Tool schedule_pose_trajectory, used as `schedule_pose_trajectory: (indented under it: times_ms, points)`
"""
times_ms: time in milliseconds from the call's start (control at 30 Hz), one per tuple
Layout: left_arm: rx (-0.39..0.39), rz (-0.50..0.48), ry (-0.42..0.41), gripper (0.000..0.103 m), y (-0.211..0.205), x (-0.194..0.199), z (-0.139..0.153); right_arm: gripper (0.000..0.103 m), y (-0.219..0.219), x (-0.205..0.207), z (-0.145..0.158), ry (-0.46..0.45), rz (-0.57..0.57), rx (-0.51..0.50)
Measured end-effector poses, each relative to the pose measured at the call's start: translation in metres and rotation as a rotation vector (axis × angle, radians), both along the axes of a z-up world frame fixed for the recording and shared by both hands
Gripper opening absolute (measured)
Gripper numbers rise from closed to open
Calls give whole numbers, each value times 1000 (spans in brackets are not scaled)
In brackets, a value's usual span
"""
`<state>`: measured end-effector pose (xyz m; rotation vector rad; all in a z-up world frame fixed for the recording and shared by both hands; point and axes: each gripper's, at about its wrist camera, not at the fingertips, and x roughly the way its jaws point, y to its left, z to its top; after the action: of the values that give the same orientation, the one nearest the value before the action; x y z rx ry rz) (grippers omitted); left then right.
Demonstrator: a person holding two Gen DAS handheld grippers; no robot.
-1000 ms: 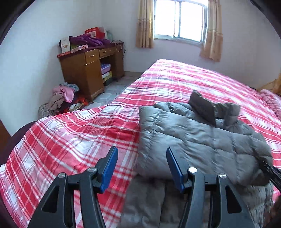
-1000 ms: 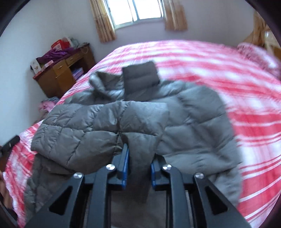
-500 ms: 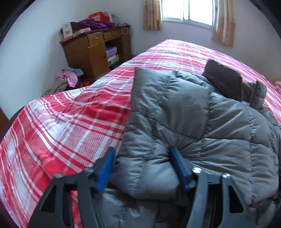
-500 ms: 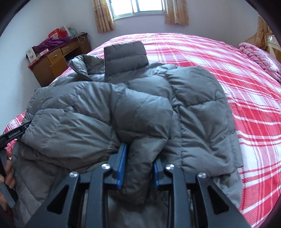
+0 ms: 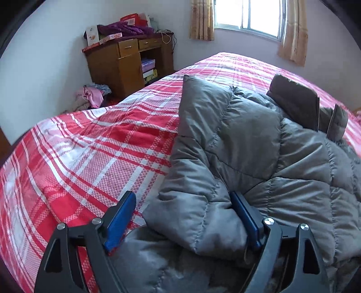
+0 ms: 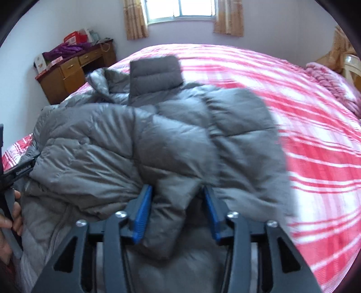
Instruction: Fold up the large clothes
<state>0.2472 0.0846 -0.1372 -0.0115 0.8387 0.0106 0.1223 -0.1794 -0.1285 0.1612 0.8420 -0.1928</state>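
A grey puffer jacket lies partly folded on a red plaid bed, sleeves laid across its body, collar at the far end. My left gripper is open, its blue pads either side of the jacket's near left folded edge. In the right wrist view the jacket fills the middle. My right gripper is open, with a folded sleeve end lying loosely between its jaws. The left gripper's handle and a hand show at that view's left edge.
A wooden desk with boxes and purple cloth on top stands by the far left wall. A pile of clothes lies on the floor beside it. A window with curtains is behind the bed. A pink blanket lies at the bed's far right.
My right gripper has opened, releasing the sleeve end it was clamping. My left gripper has pushed forward around the jacket's left folded edge and stays open.
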Motion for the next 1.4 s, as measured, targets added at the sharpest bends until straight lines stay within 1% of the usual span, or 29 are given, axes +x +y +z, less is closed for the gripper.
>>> schedule_pose_trajectory:
  times_ms: [33, 100, 167, 200, 233, 300, 367, 400, 433, 467, 500, 533, 567, 633, 700, 767, 800, 833, 867, 900, 967, 1000, 1033, 1133, 1200, 1267, 1300, 1333, 1400]
  points:
    - [-7, 5, -5, 85, 2, -3, 0, 50, -4, -5, 7, -12, -24, -3]
    - [-12, 22, -16, 85, 2, -7, 2, 50, -12, -17, 30, -50, -84, -10]
    - [-17, 29, -29, 85, 2, -12, 4, 50, -14, -17, 57, -107, -99, 20]
    - [-21, 31, -39, 85, 3, -14, 5, 50, -15, -9, 72, -129, -109, 57]
    - [-26, 32, -44, 85, 3, -15, 6, 50, -16, -1, 79, -139, -114, 95]
    - [-53, 27, -48, 85, 7, -17, 6, 55, -16, 35, 90, -134, -128, 223]
    - [-99, 27, -53, 85, 13, -19, 6, 55, -15, 69, 93, -126, -148, 302]
    - [-122, 33, -60, 85, 17, -21, 6, 56, -15, 92, 94, -120, -177, 321]
    - [-133, 36, -64, 85, 19, -21, 6, 61, -16, 105, 94, -118, -199, 327]
    - [-146, 38, -69, 85, 21, -22, 6, 73, -16, 126, 94, -118, -218, 339]
    - [-153, 36, -69, 85, 22, -21, 6, 78, -15, 141, 92, -117, -222, 346]
    - [-154, 34, -67, 85, 22, -21, 5, 79, -16, 159, 90, -104, -237, 341]
    - [-150, 33, -67, 85, 21, -21, 5, 79, -16, 178, 87, -82, -263, 306]
    - [-144, 28, -71, 85, 19, -21, 5, 79, -18, 202, 80, -43, -275, 261]
    - [-142, 25, -72, 85, 18, -20, 4, 79, -22, 229, 67, 24, -260, 263]
    - [-143, 25, -71, 85, 18, -20, 3, 79, -24, 241, 55, 77, -248, 267]
    - [-142, 24, -71, 85, 17, -20, 3, 77, -25, 243, 48, 111, -245, 254]
    - [-141, 23, -71, 85, 18, -19, 2, 75, -25, 245, 44, 127, -244, 246]
    - [-141, 23, -70, 85, 17, -19, 2, 67, -26, 242, 39, 135, -237, 247]
    - [-142, 23, -71, 85, 17, -19, 2, 47, -28, 238, 35, 136, -235, 255]
    - [-142, 24, -71, 85, 17, -19, 2, 22, -35, 226, 31, 146, -239, 281]
    - [-141, 24, -71, 85, 17, -19, 2, 20, -39, 217, 29, 141, -230, 309]
    - [-141, 24, -70, 85, 17, -19, 2, 17, -41, 211, 30, 139, -226, 318]
    - [-141, 23, -70, 85, 17, -19, 2, 16, -45, 180, 25, 143, -237, 282]
    - [-142, 22, -66, 85, 17, -18, 2, 16, -52, 162, 15, 154, -267, 268]
    - [-140, 17, -60, 85, 16, -17, 1, 16, -60, 146, -2, 151, -293, 283]
    - [-143, 9, -57, 85, 16, -17, 2, 13, -62, 142, -12, 145, -287, 293]
    - [-147, -9, -52, 85, 16, -18, 3, 13, -63, 139, -16, 132, -281, 283]
    - [-134, -45, -29, 85, 14, -17, 12, 13, -55, 132, -20, 60, -247, 203]
